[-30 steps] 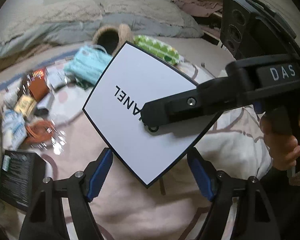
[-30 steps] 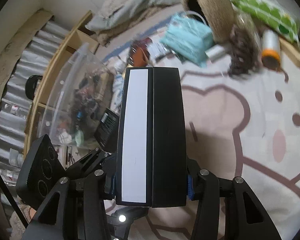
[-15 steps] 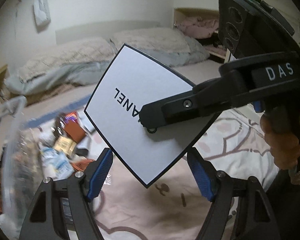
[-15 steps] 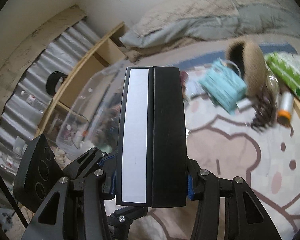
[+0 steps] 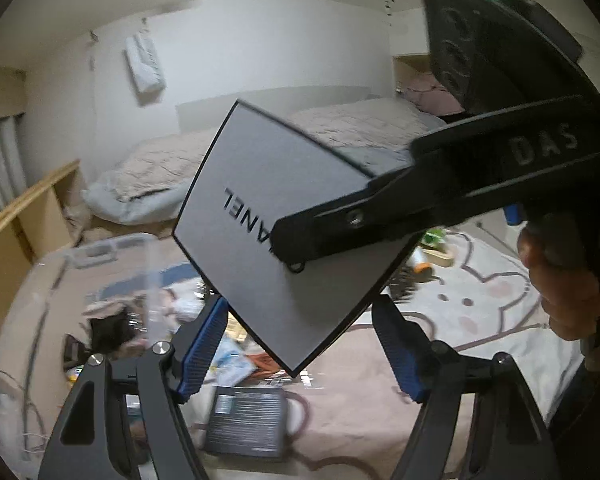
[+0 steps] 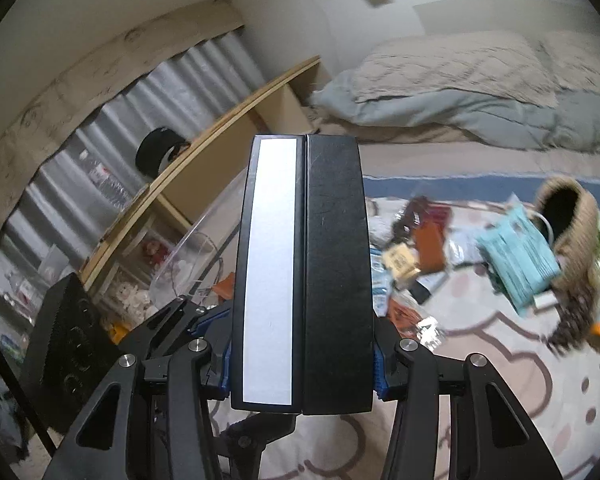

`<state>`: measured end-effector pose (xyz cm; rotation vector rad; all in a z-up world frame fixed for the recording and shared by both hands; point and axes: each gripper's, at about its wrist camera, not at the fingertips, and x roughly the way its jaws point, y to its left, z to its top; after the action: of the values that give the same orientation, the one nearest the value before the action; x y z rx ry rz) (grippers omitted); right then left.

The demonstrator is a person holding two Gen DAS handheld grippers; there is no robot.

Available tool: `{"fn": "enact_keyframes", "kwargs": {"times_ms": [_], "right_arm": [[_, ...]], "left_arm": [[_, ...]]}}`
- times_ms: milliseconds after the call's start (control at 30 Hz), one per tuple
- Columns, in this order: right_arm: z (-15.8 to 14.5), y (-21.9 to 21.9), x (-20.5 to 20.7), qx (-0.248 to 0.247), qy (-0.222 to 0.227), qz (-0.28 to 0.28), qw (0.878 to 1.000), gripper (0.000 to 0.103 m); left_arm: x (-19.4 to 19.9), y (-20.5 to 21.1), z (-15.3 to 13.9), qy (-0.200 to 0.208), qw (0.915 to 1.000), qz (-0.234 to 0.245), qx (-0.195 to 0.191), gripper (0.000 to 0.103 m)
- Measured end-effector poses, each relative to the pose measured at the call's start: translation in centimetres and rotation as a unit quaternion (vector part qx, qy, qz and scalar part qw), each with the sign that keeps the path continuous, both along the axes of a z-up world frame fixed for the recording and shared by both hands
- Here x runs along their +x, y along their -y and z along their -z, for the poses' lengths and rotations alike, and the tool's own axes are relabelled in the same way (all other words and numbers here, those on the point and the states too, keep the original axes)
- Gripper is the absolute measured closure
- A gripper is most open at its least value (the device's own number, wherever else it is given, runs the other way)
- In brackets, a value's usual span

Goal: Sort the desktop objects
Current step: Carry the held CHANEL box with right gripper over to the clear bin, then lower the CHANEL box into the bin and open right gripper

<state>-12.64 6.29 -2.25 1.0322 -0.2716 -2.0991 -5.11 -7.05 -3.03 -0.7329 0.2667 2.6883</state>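
Both grippers have risen since a second ago: the views then looked down at the rug's clutter and now take in the walls, the ceiling light and the whole bed (image 5: 260,160) at the far side of the room. A pale wooden shelf unit (image 6: 228,128) runs along the left wall under ribbed silvery curtains. The floor is covered by a soft pinkish rug (image 6: 520,380) with brown cartoon outlines, strewn with small items.

A clear plastic bin (image 5: 60,280), glossy and rounded, stands at the near left; its contents are too blurred to name. The task's box (image 5: 284,232), flat and square, matt white with a black border and upside-down lettering partly covered, is held in the air by the right gripper (image 6: 302,360), whose blue pads press its two broad faces at mid opening. From that gripper's own view only the box's edge shows, a white strip beside black.

The left gripper (image 5: 300,344) sits just beneath the box's lower corner, its jaws closing but wide apart, its ribbed blue pads (image 5: 204,344) clear of the box.

Smaller things on the rug: a teal pack (image 6: 518,256), a furry tan slipper (image 6: 572,216), a dark booklet (image 5: 248,416).
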Motion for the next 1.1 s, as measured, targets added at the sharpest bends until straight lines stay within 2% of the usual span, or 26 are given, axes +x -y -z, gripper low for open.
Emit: {"fn": "enact_keyframes", "kwargs": {"times_ms": [167,300,433,600,733,833,933,1100], "right_arm": [[-0.3,4.6,-0.8,0.013,-0.003,-0.030,0.999,0.053],[0.0,7.7,-1.9,0.000,0.013,-0.048,0.999,0.053],[0.6,10.6,-3.2,-0.016,0.036,-0.060,0.997,0.053],[1.2,13.8,-5.2,-0.022,0.052,-0.056,0.997,0.053],[2.0,15.6,-7.8,-0.033,0.071,-0.033,0.996,0.053],[2.9,16.9,-9.8,-0.039,0.096,-0.011,0.995,0.053],[4.4,18.3,-12.1,-0.043,0.135,0.013,0.990,0.052],[7.7,21.0,-15.5,-0.041,0.203,0.050,0.977,0.052]], "left_arm": [[-0.8,3.9,-0.1,-0.003,0.9989,-0.041,0.021,0.031],[-1.3,7.2,0.0,-0.010,0.9966,-0.074,0.035,0.031],[-2.1,10.5,-0.1,-0.012,0.9919,-0.112,0.059,0.031],[-2.3,14.1,0.3,-0.011,0.9845,-0.162,0.067,0.031],[-2.0,17.5,0.8,-0.010,0.9739,-0.213,0.077,0.031],[-1.2,20.5,0.8,-0.004,0.9594,-0.269,0.086,0.031],[-0.1,22.9,0.6,-0.011,0.9456,-0.309,0.101,0.031],[1.0,24.6,0.3,-0.032,0.9327,-0.348,0.089,0.031]]}}
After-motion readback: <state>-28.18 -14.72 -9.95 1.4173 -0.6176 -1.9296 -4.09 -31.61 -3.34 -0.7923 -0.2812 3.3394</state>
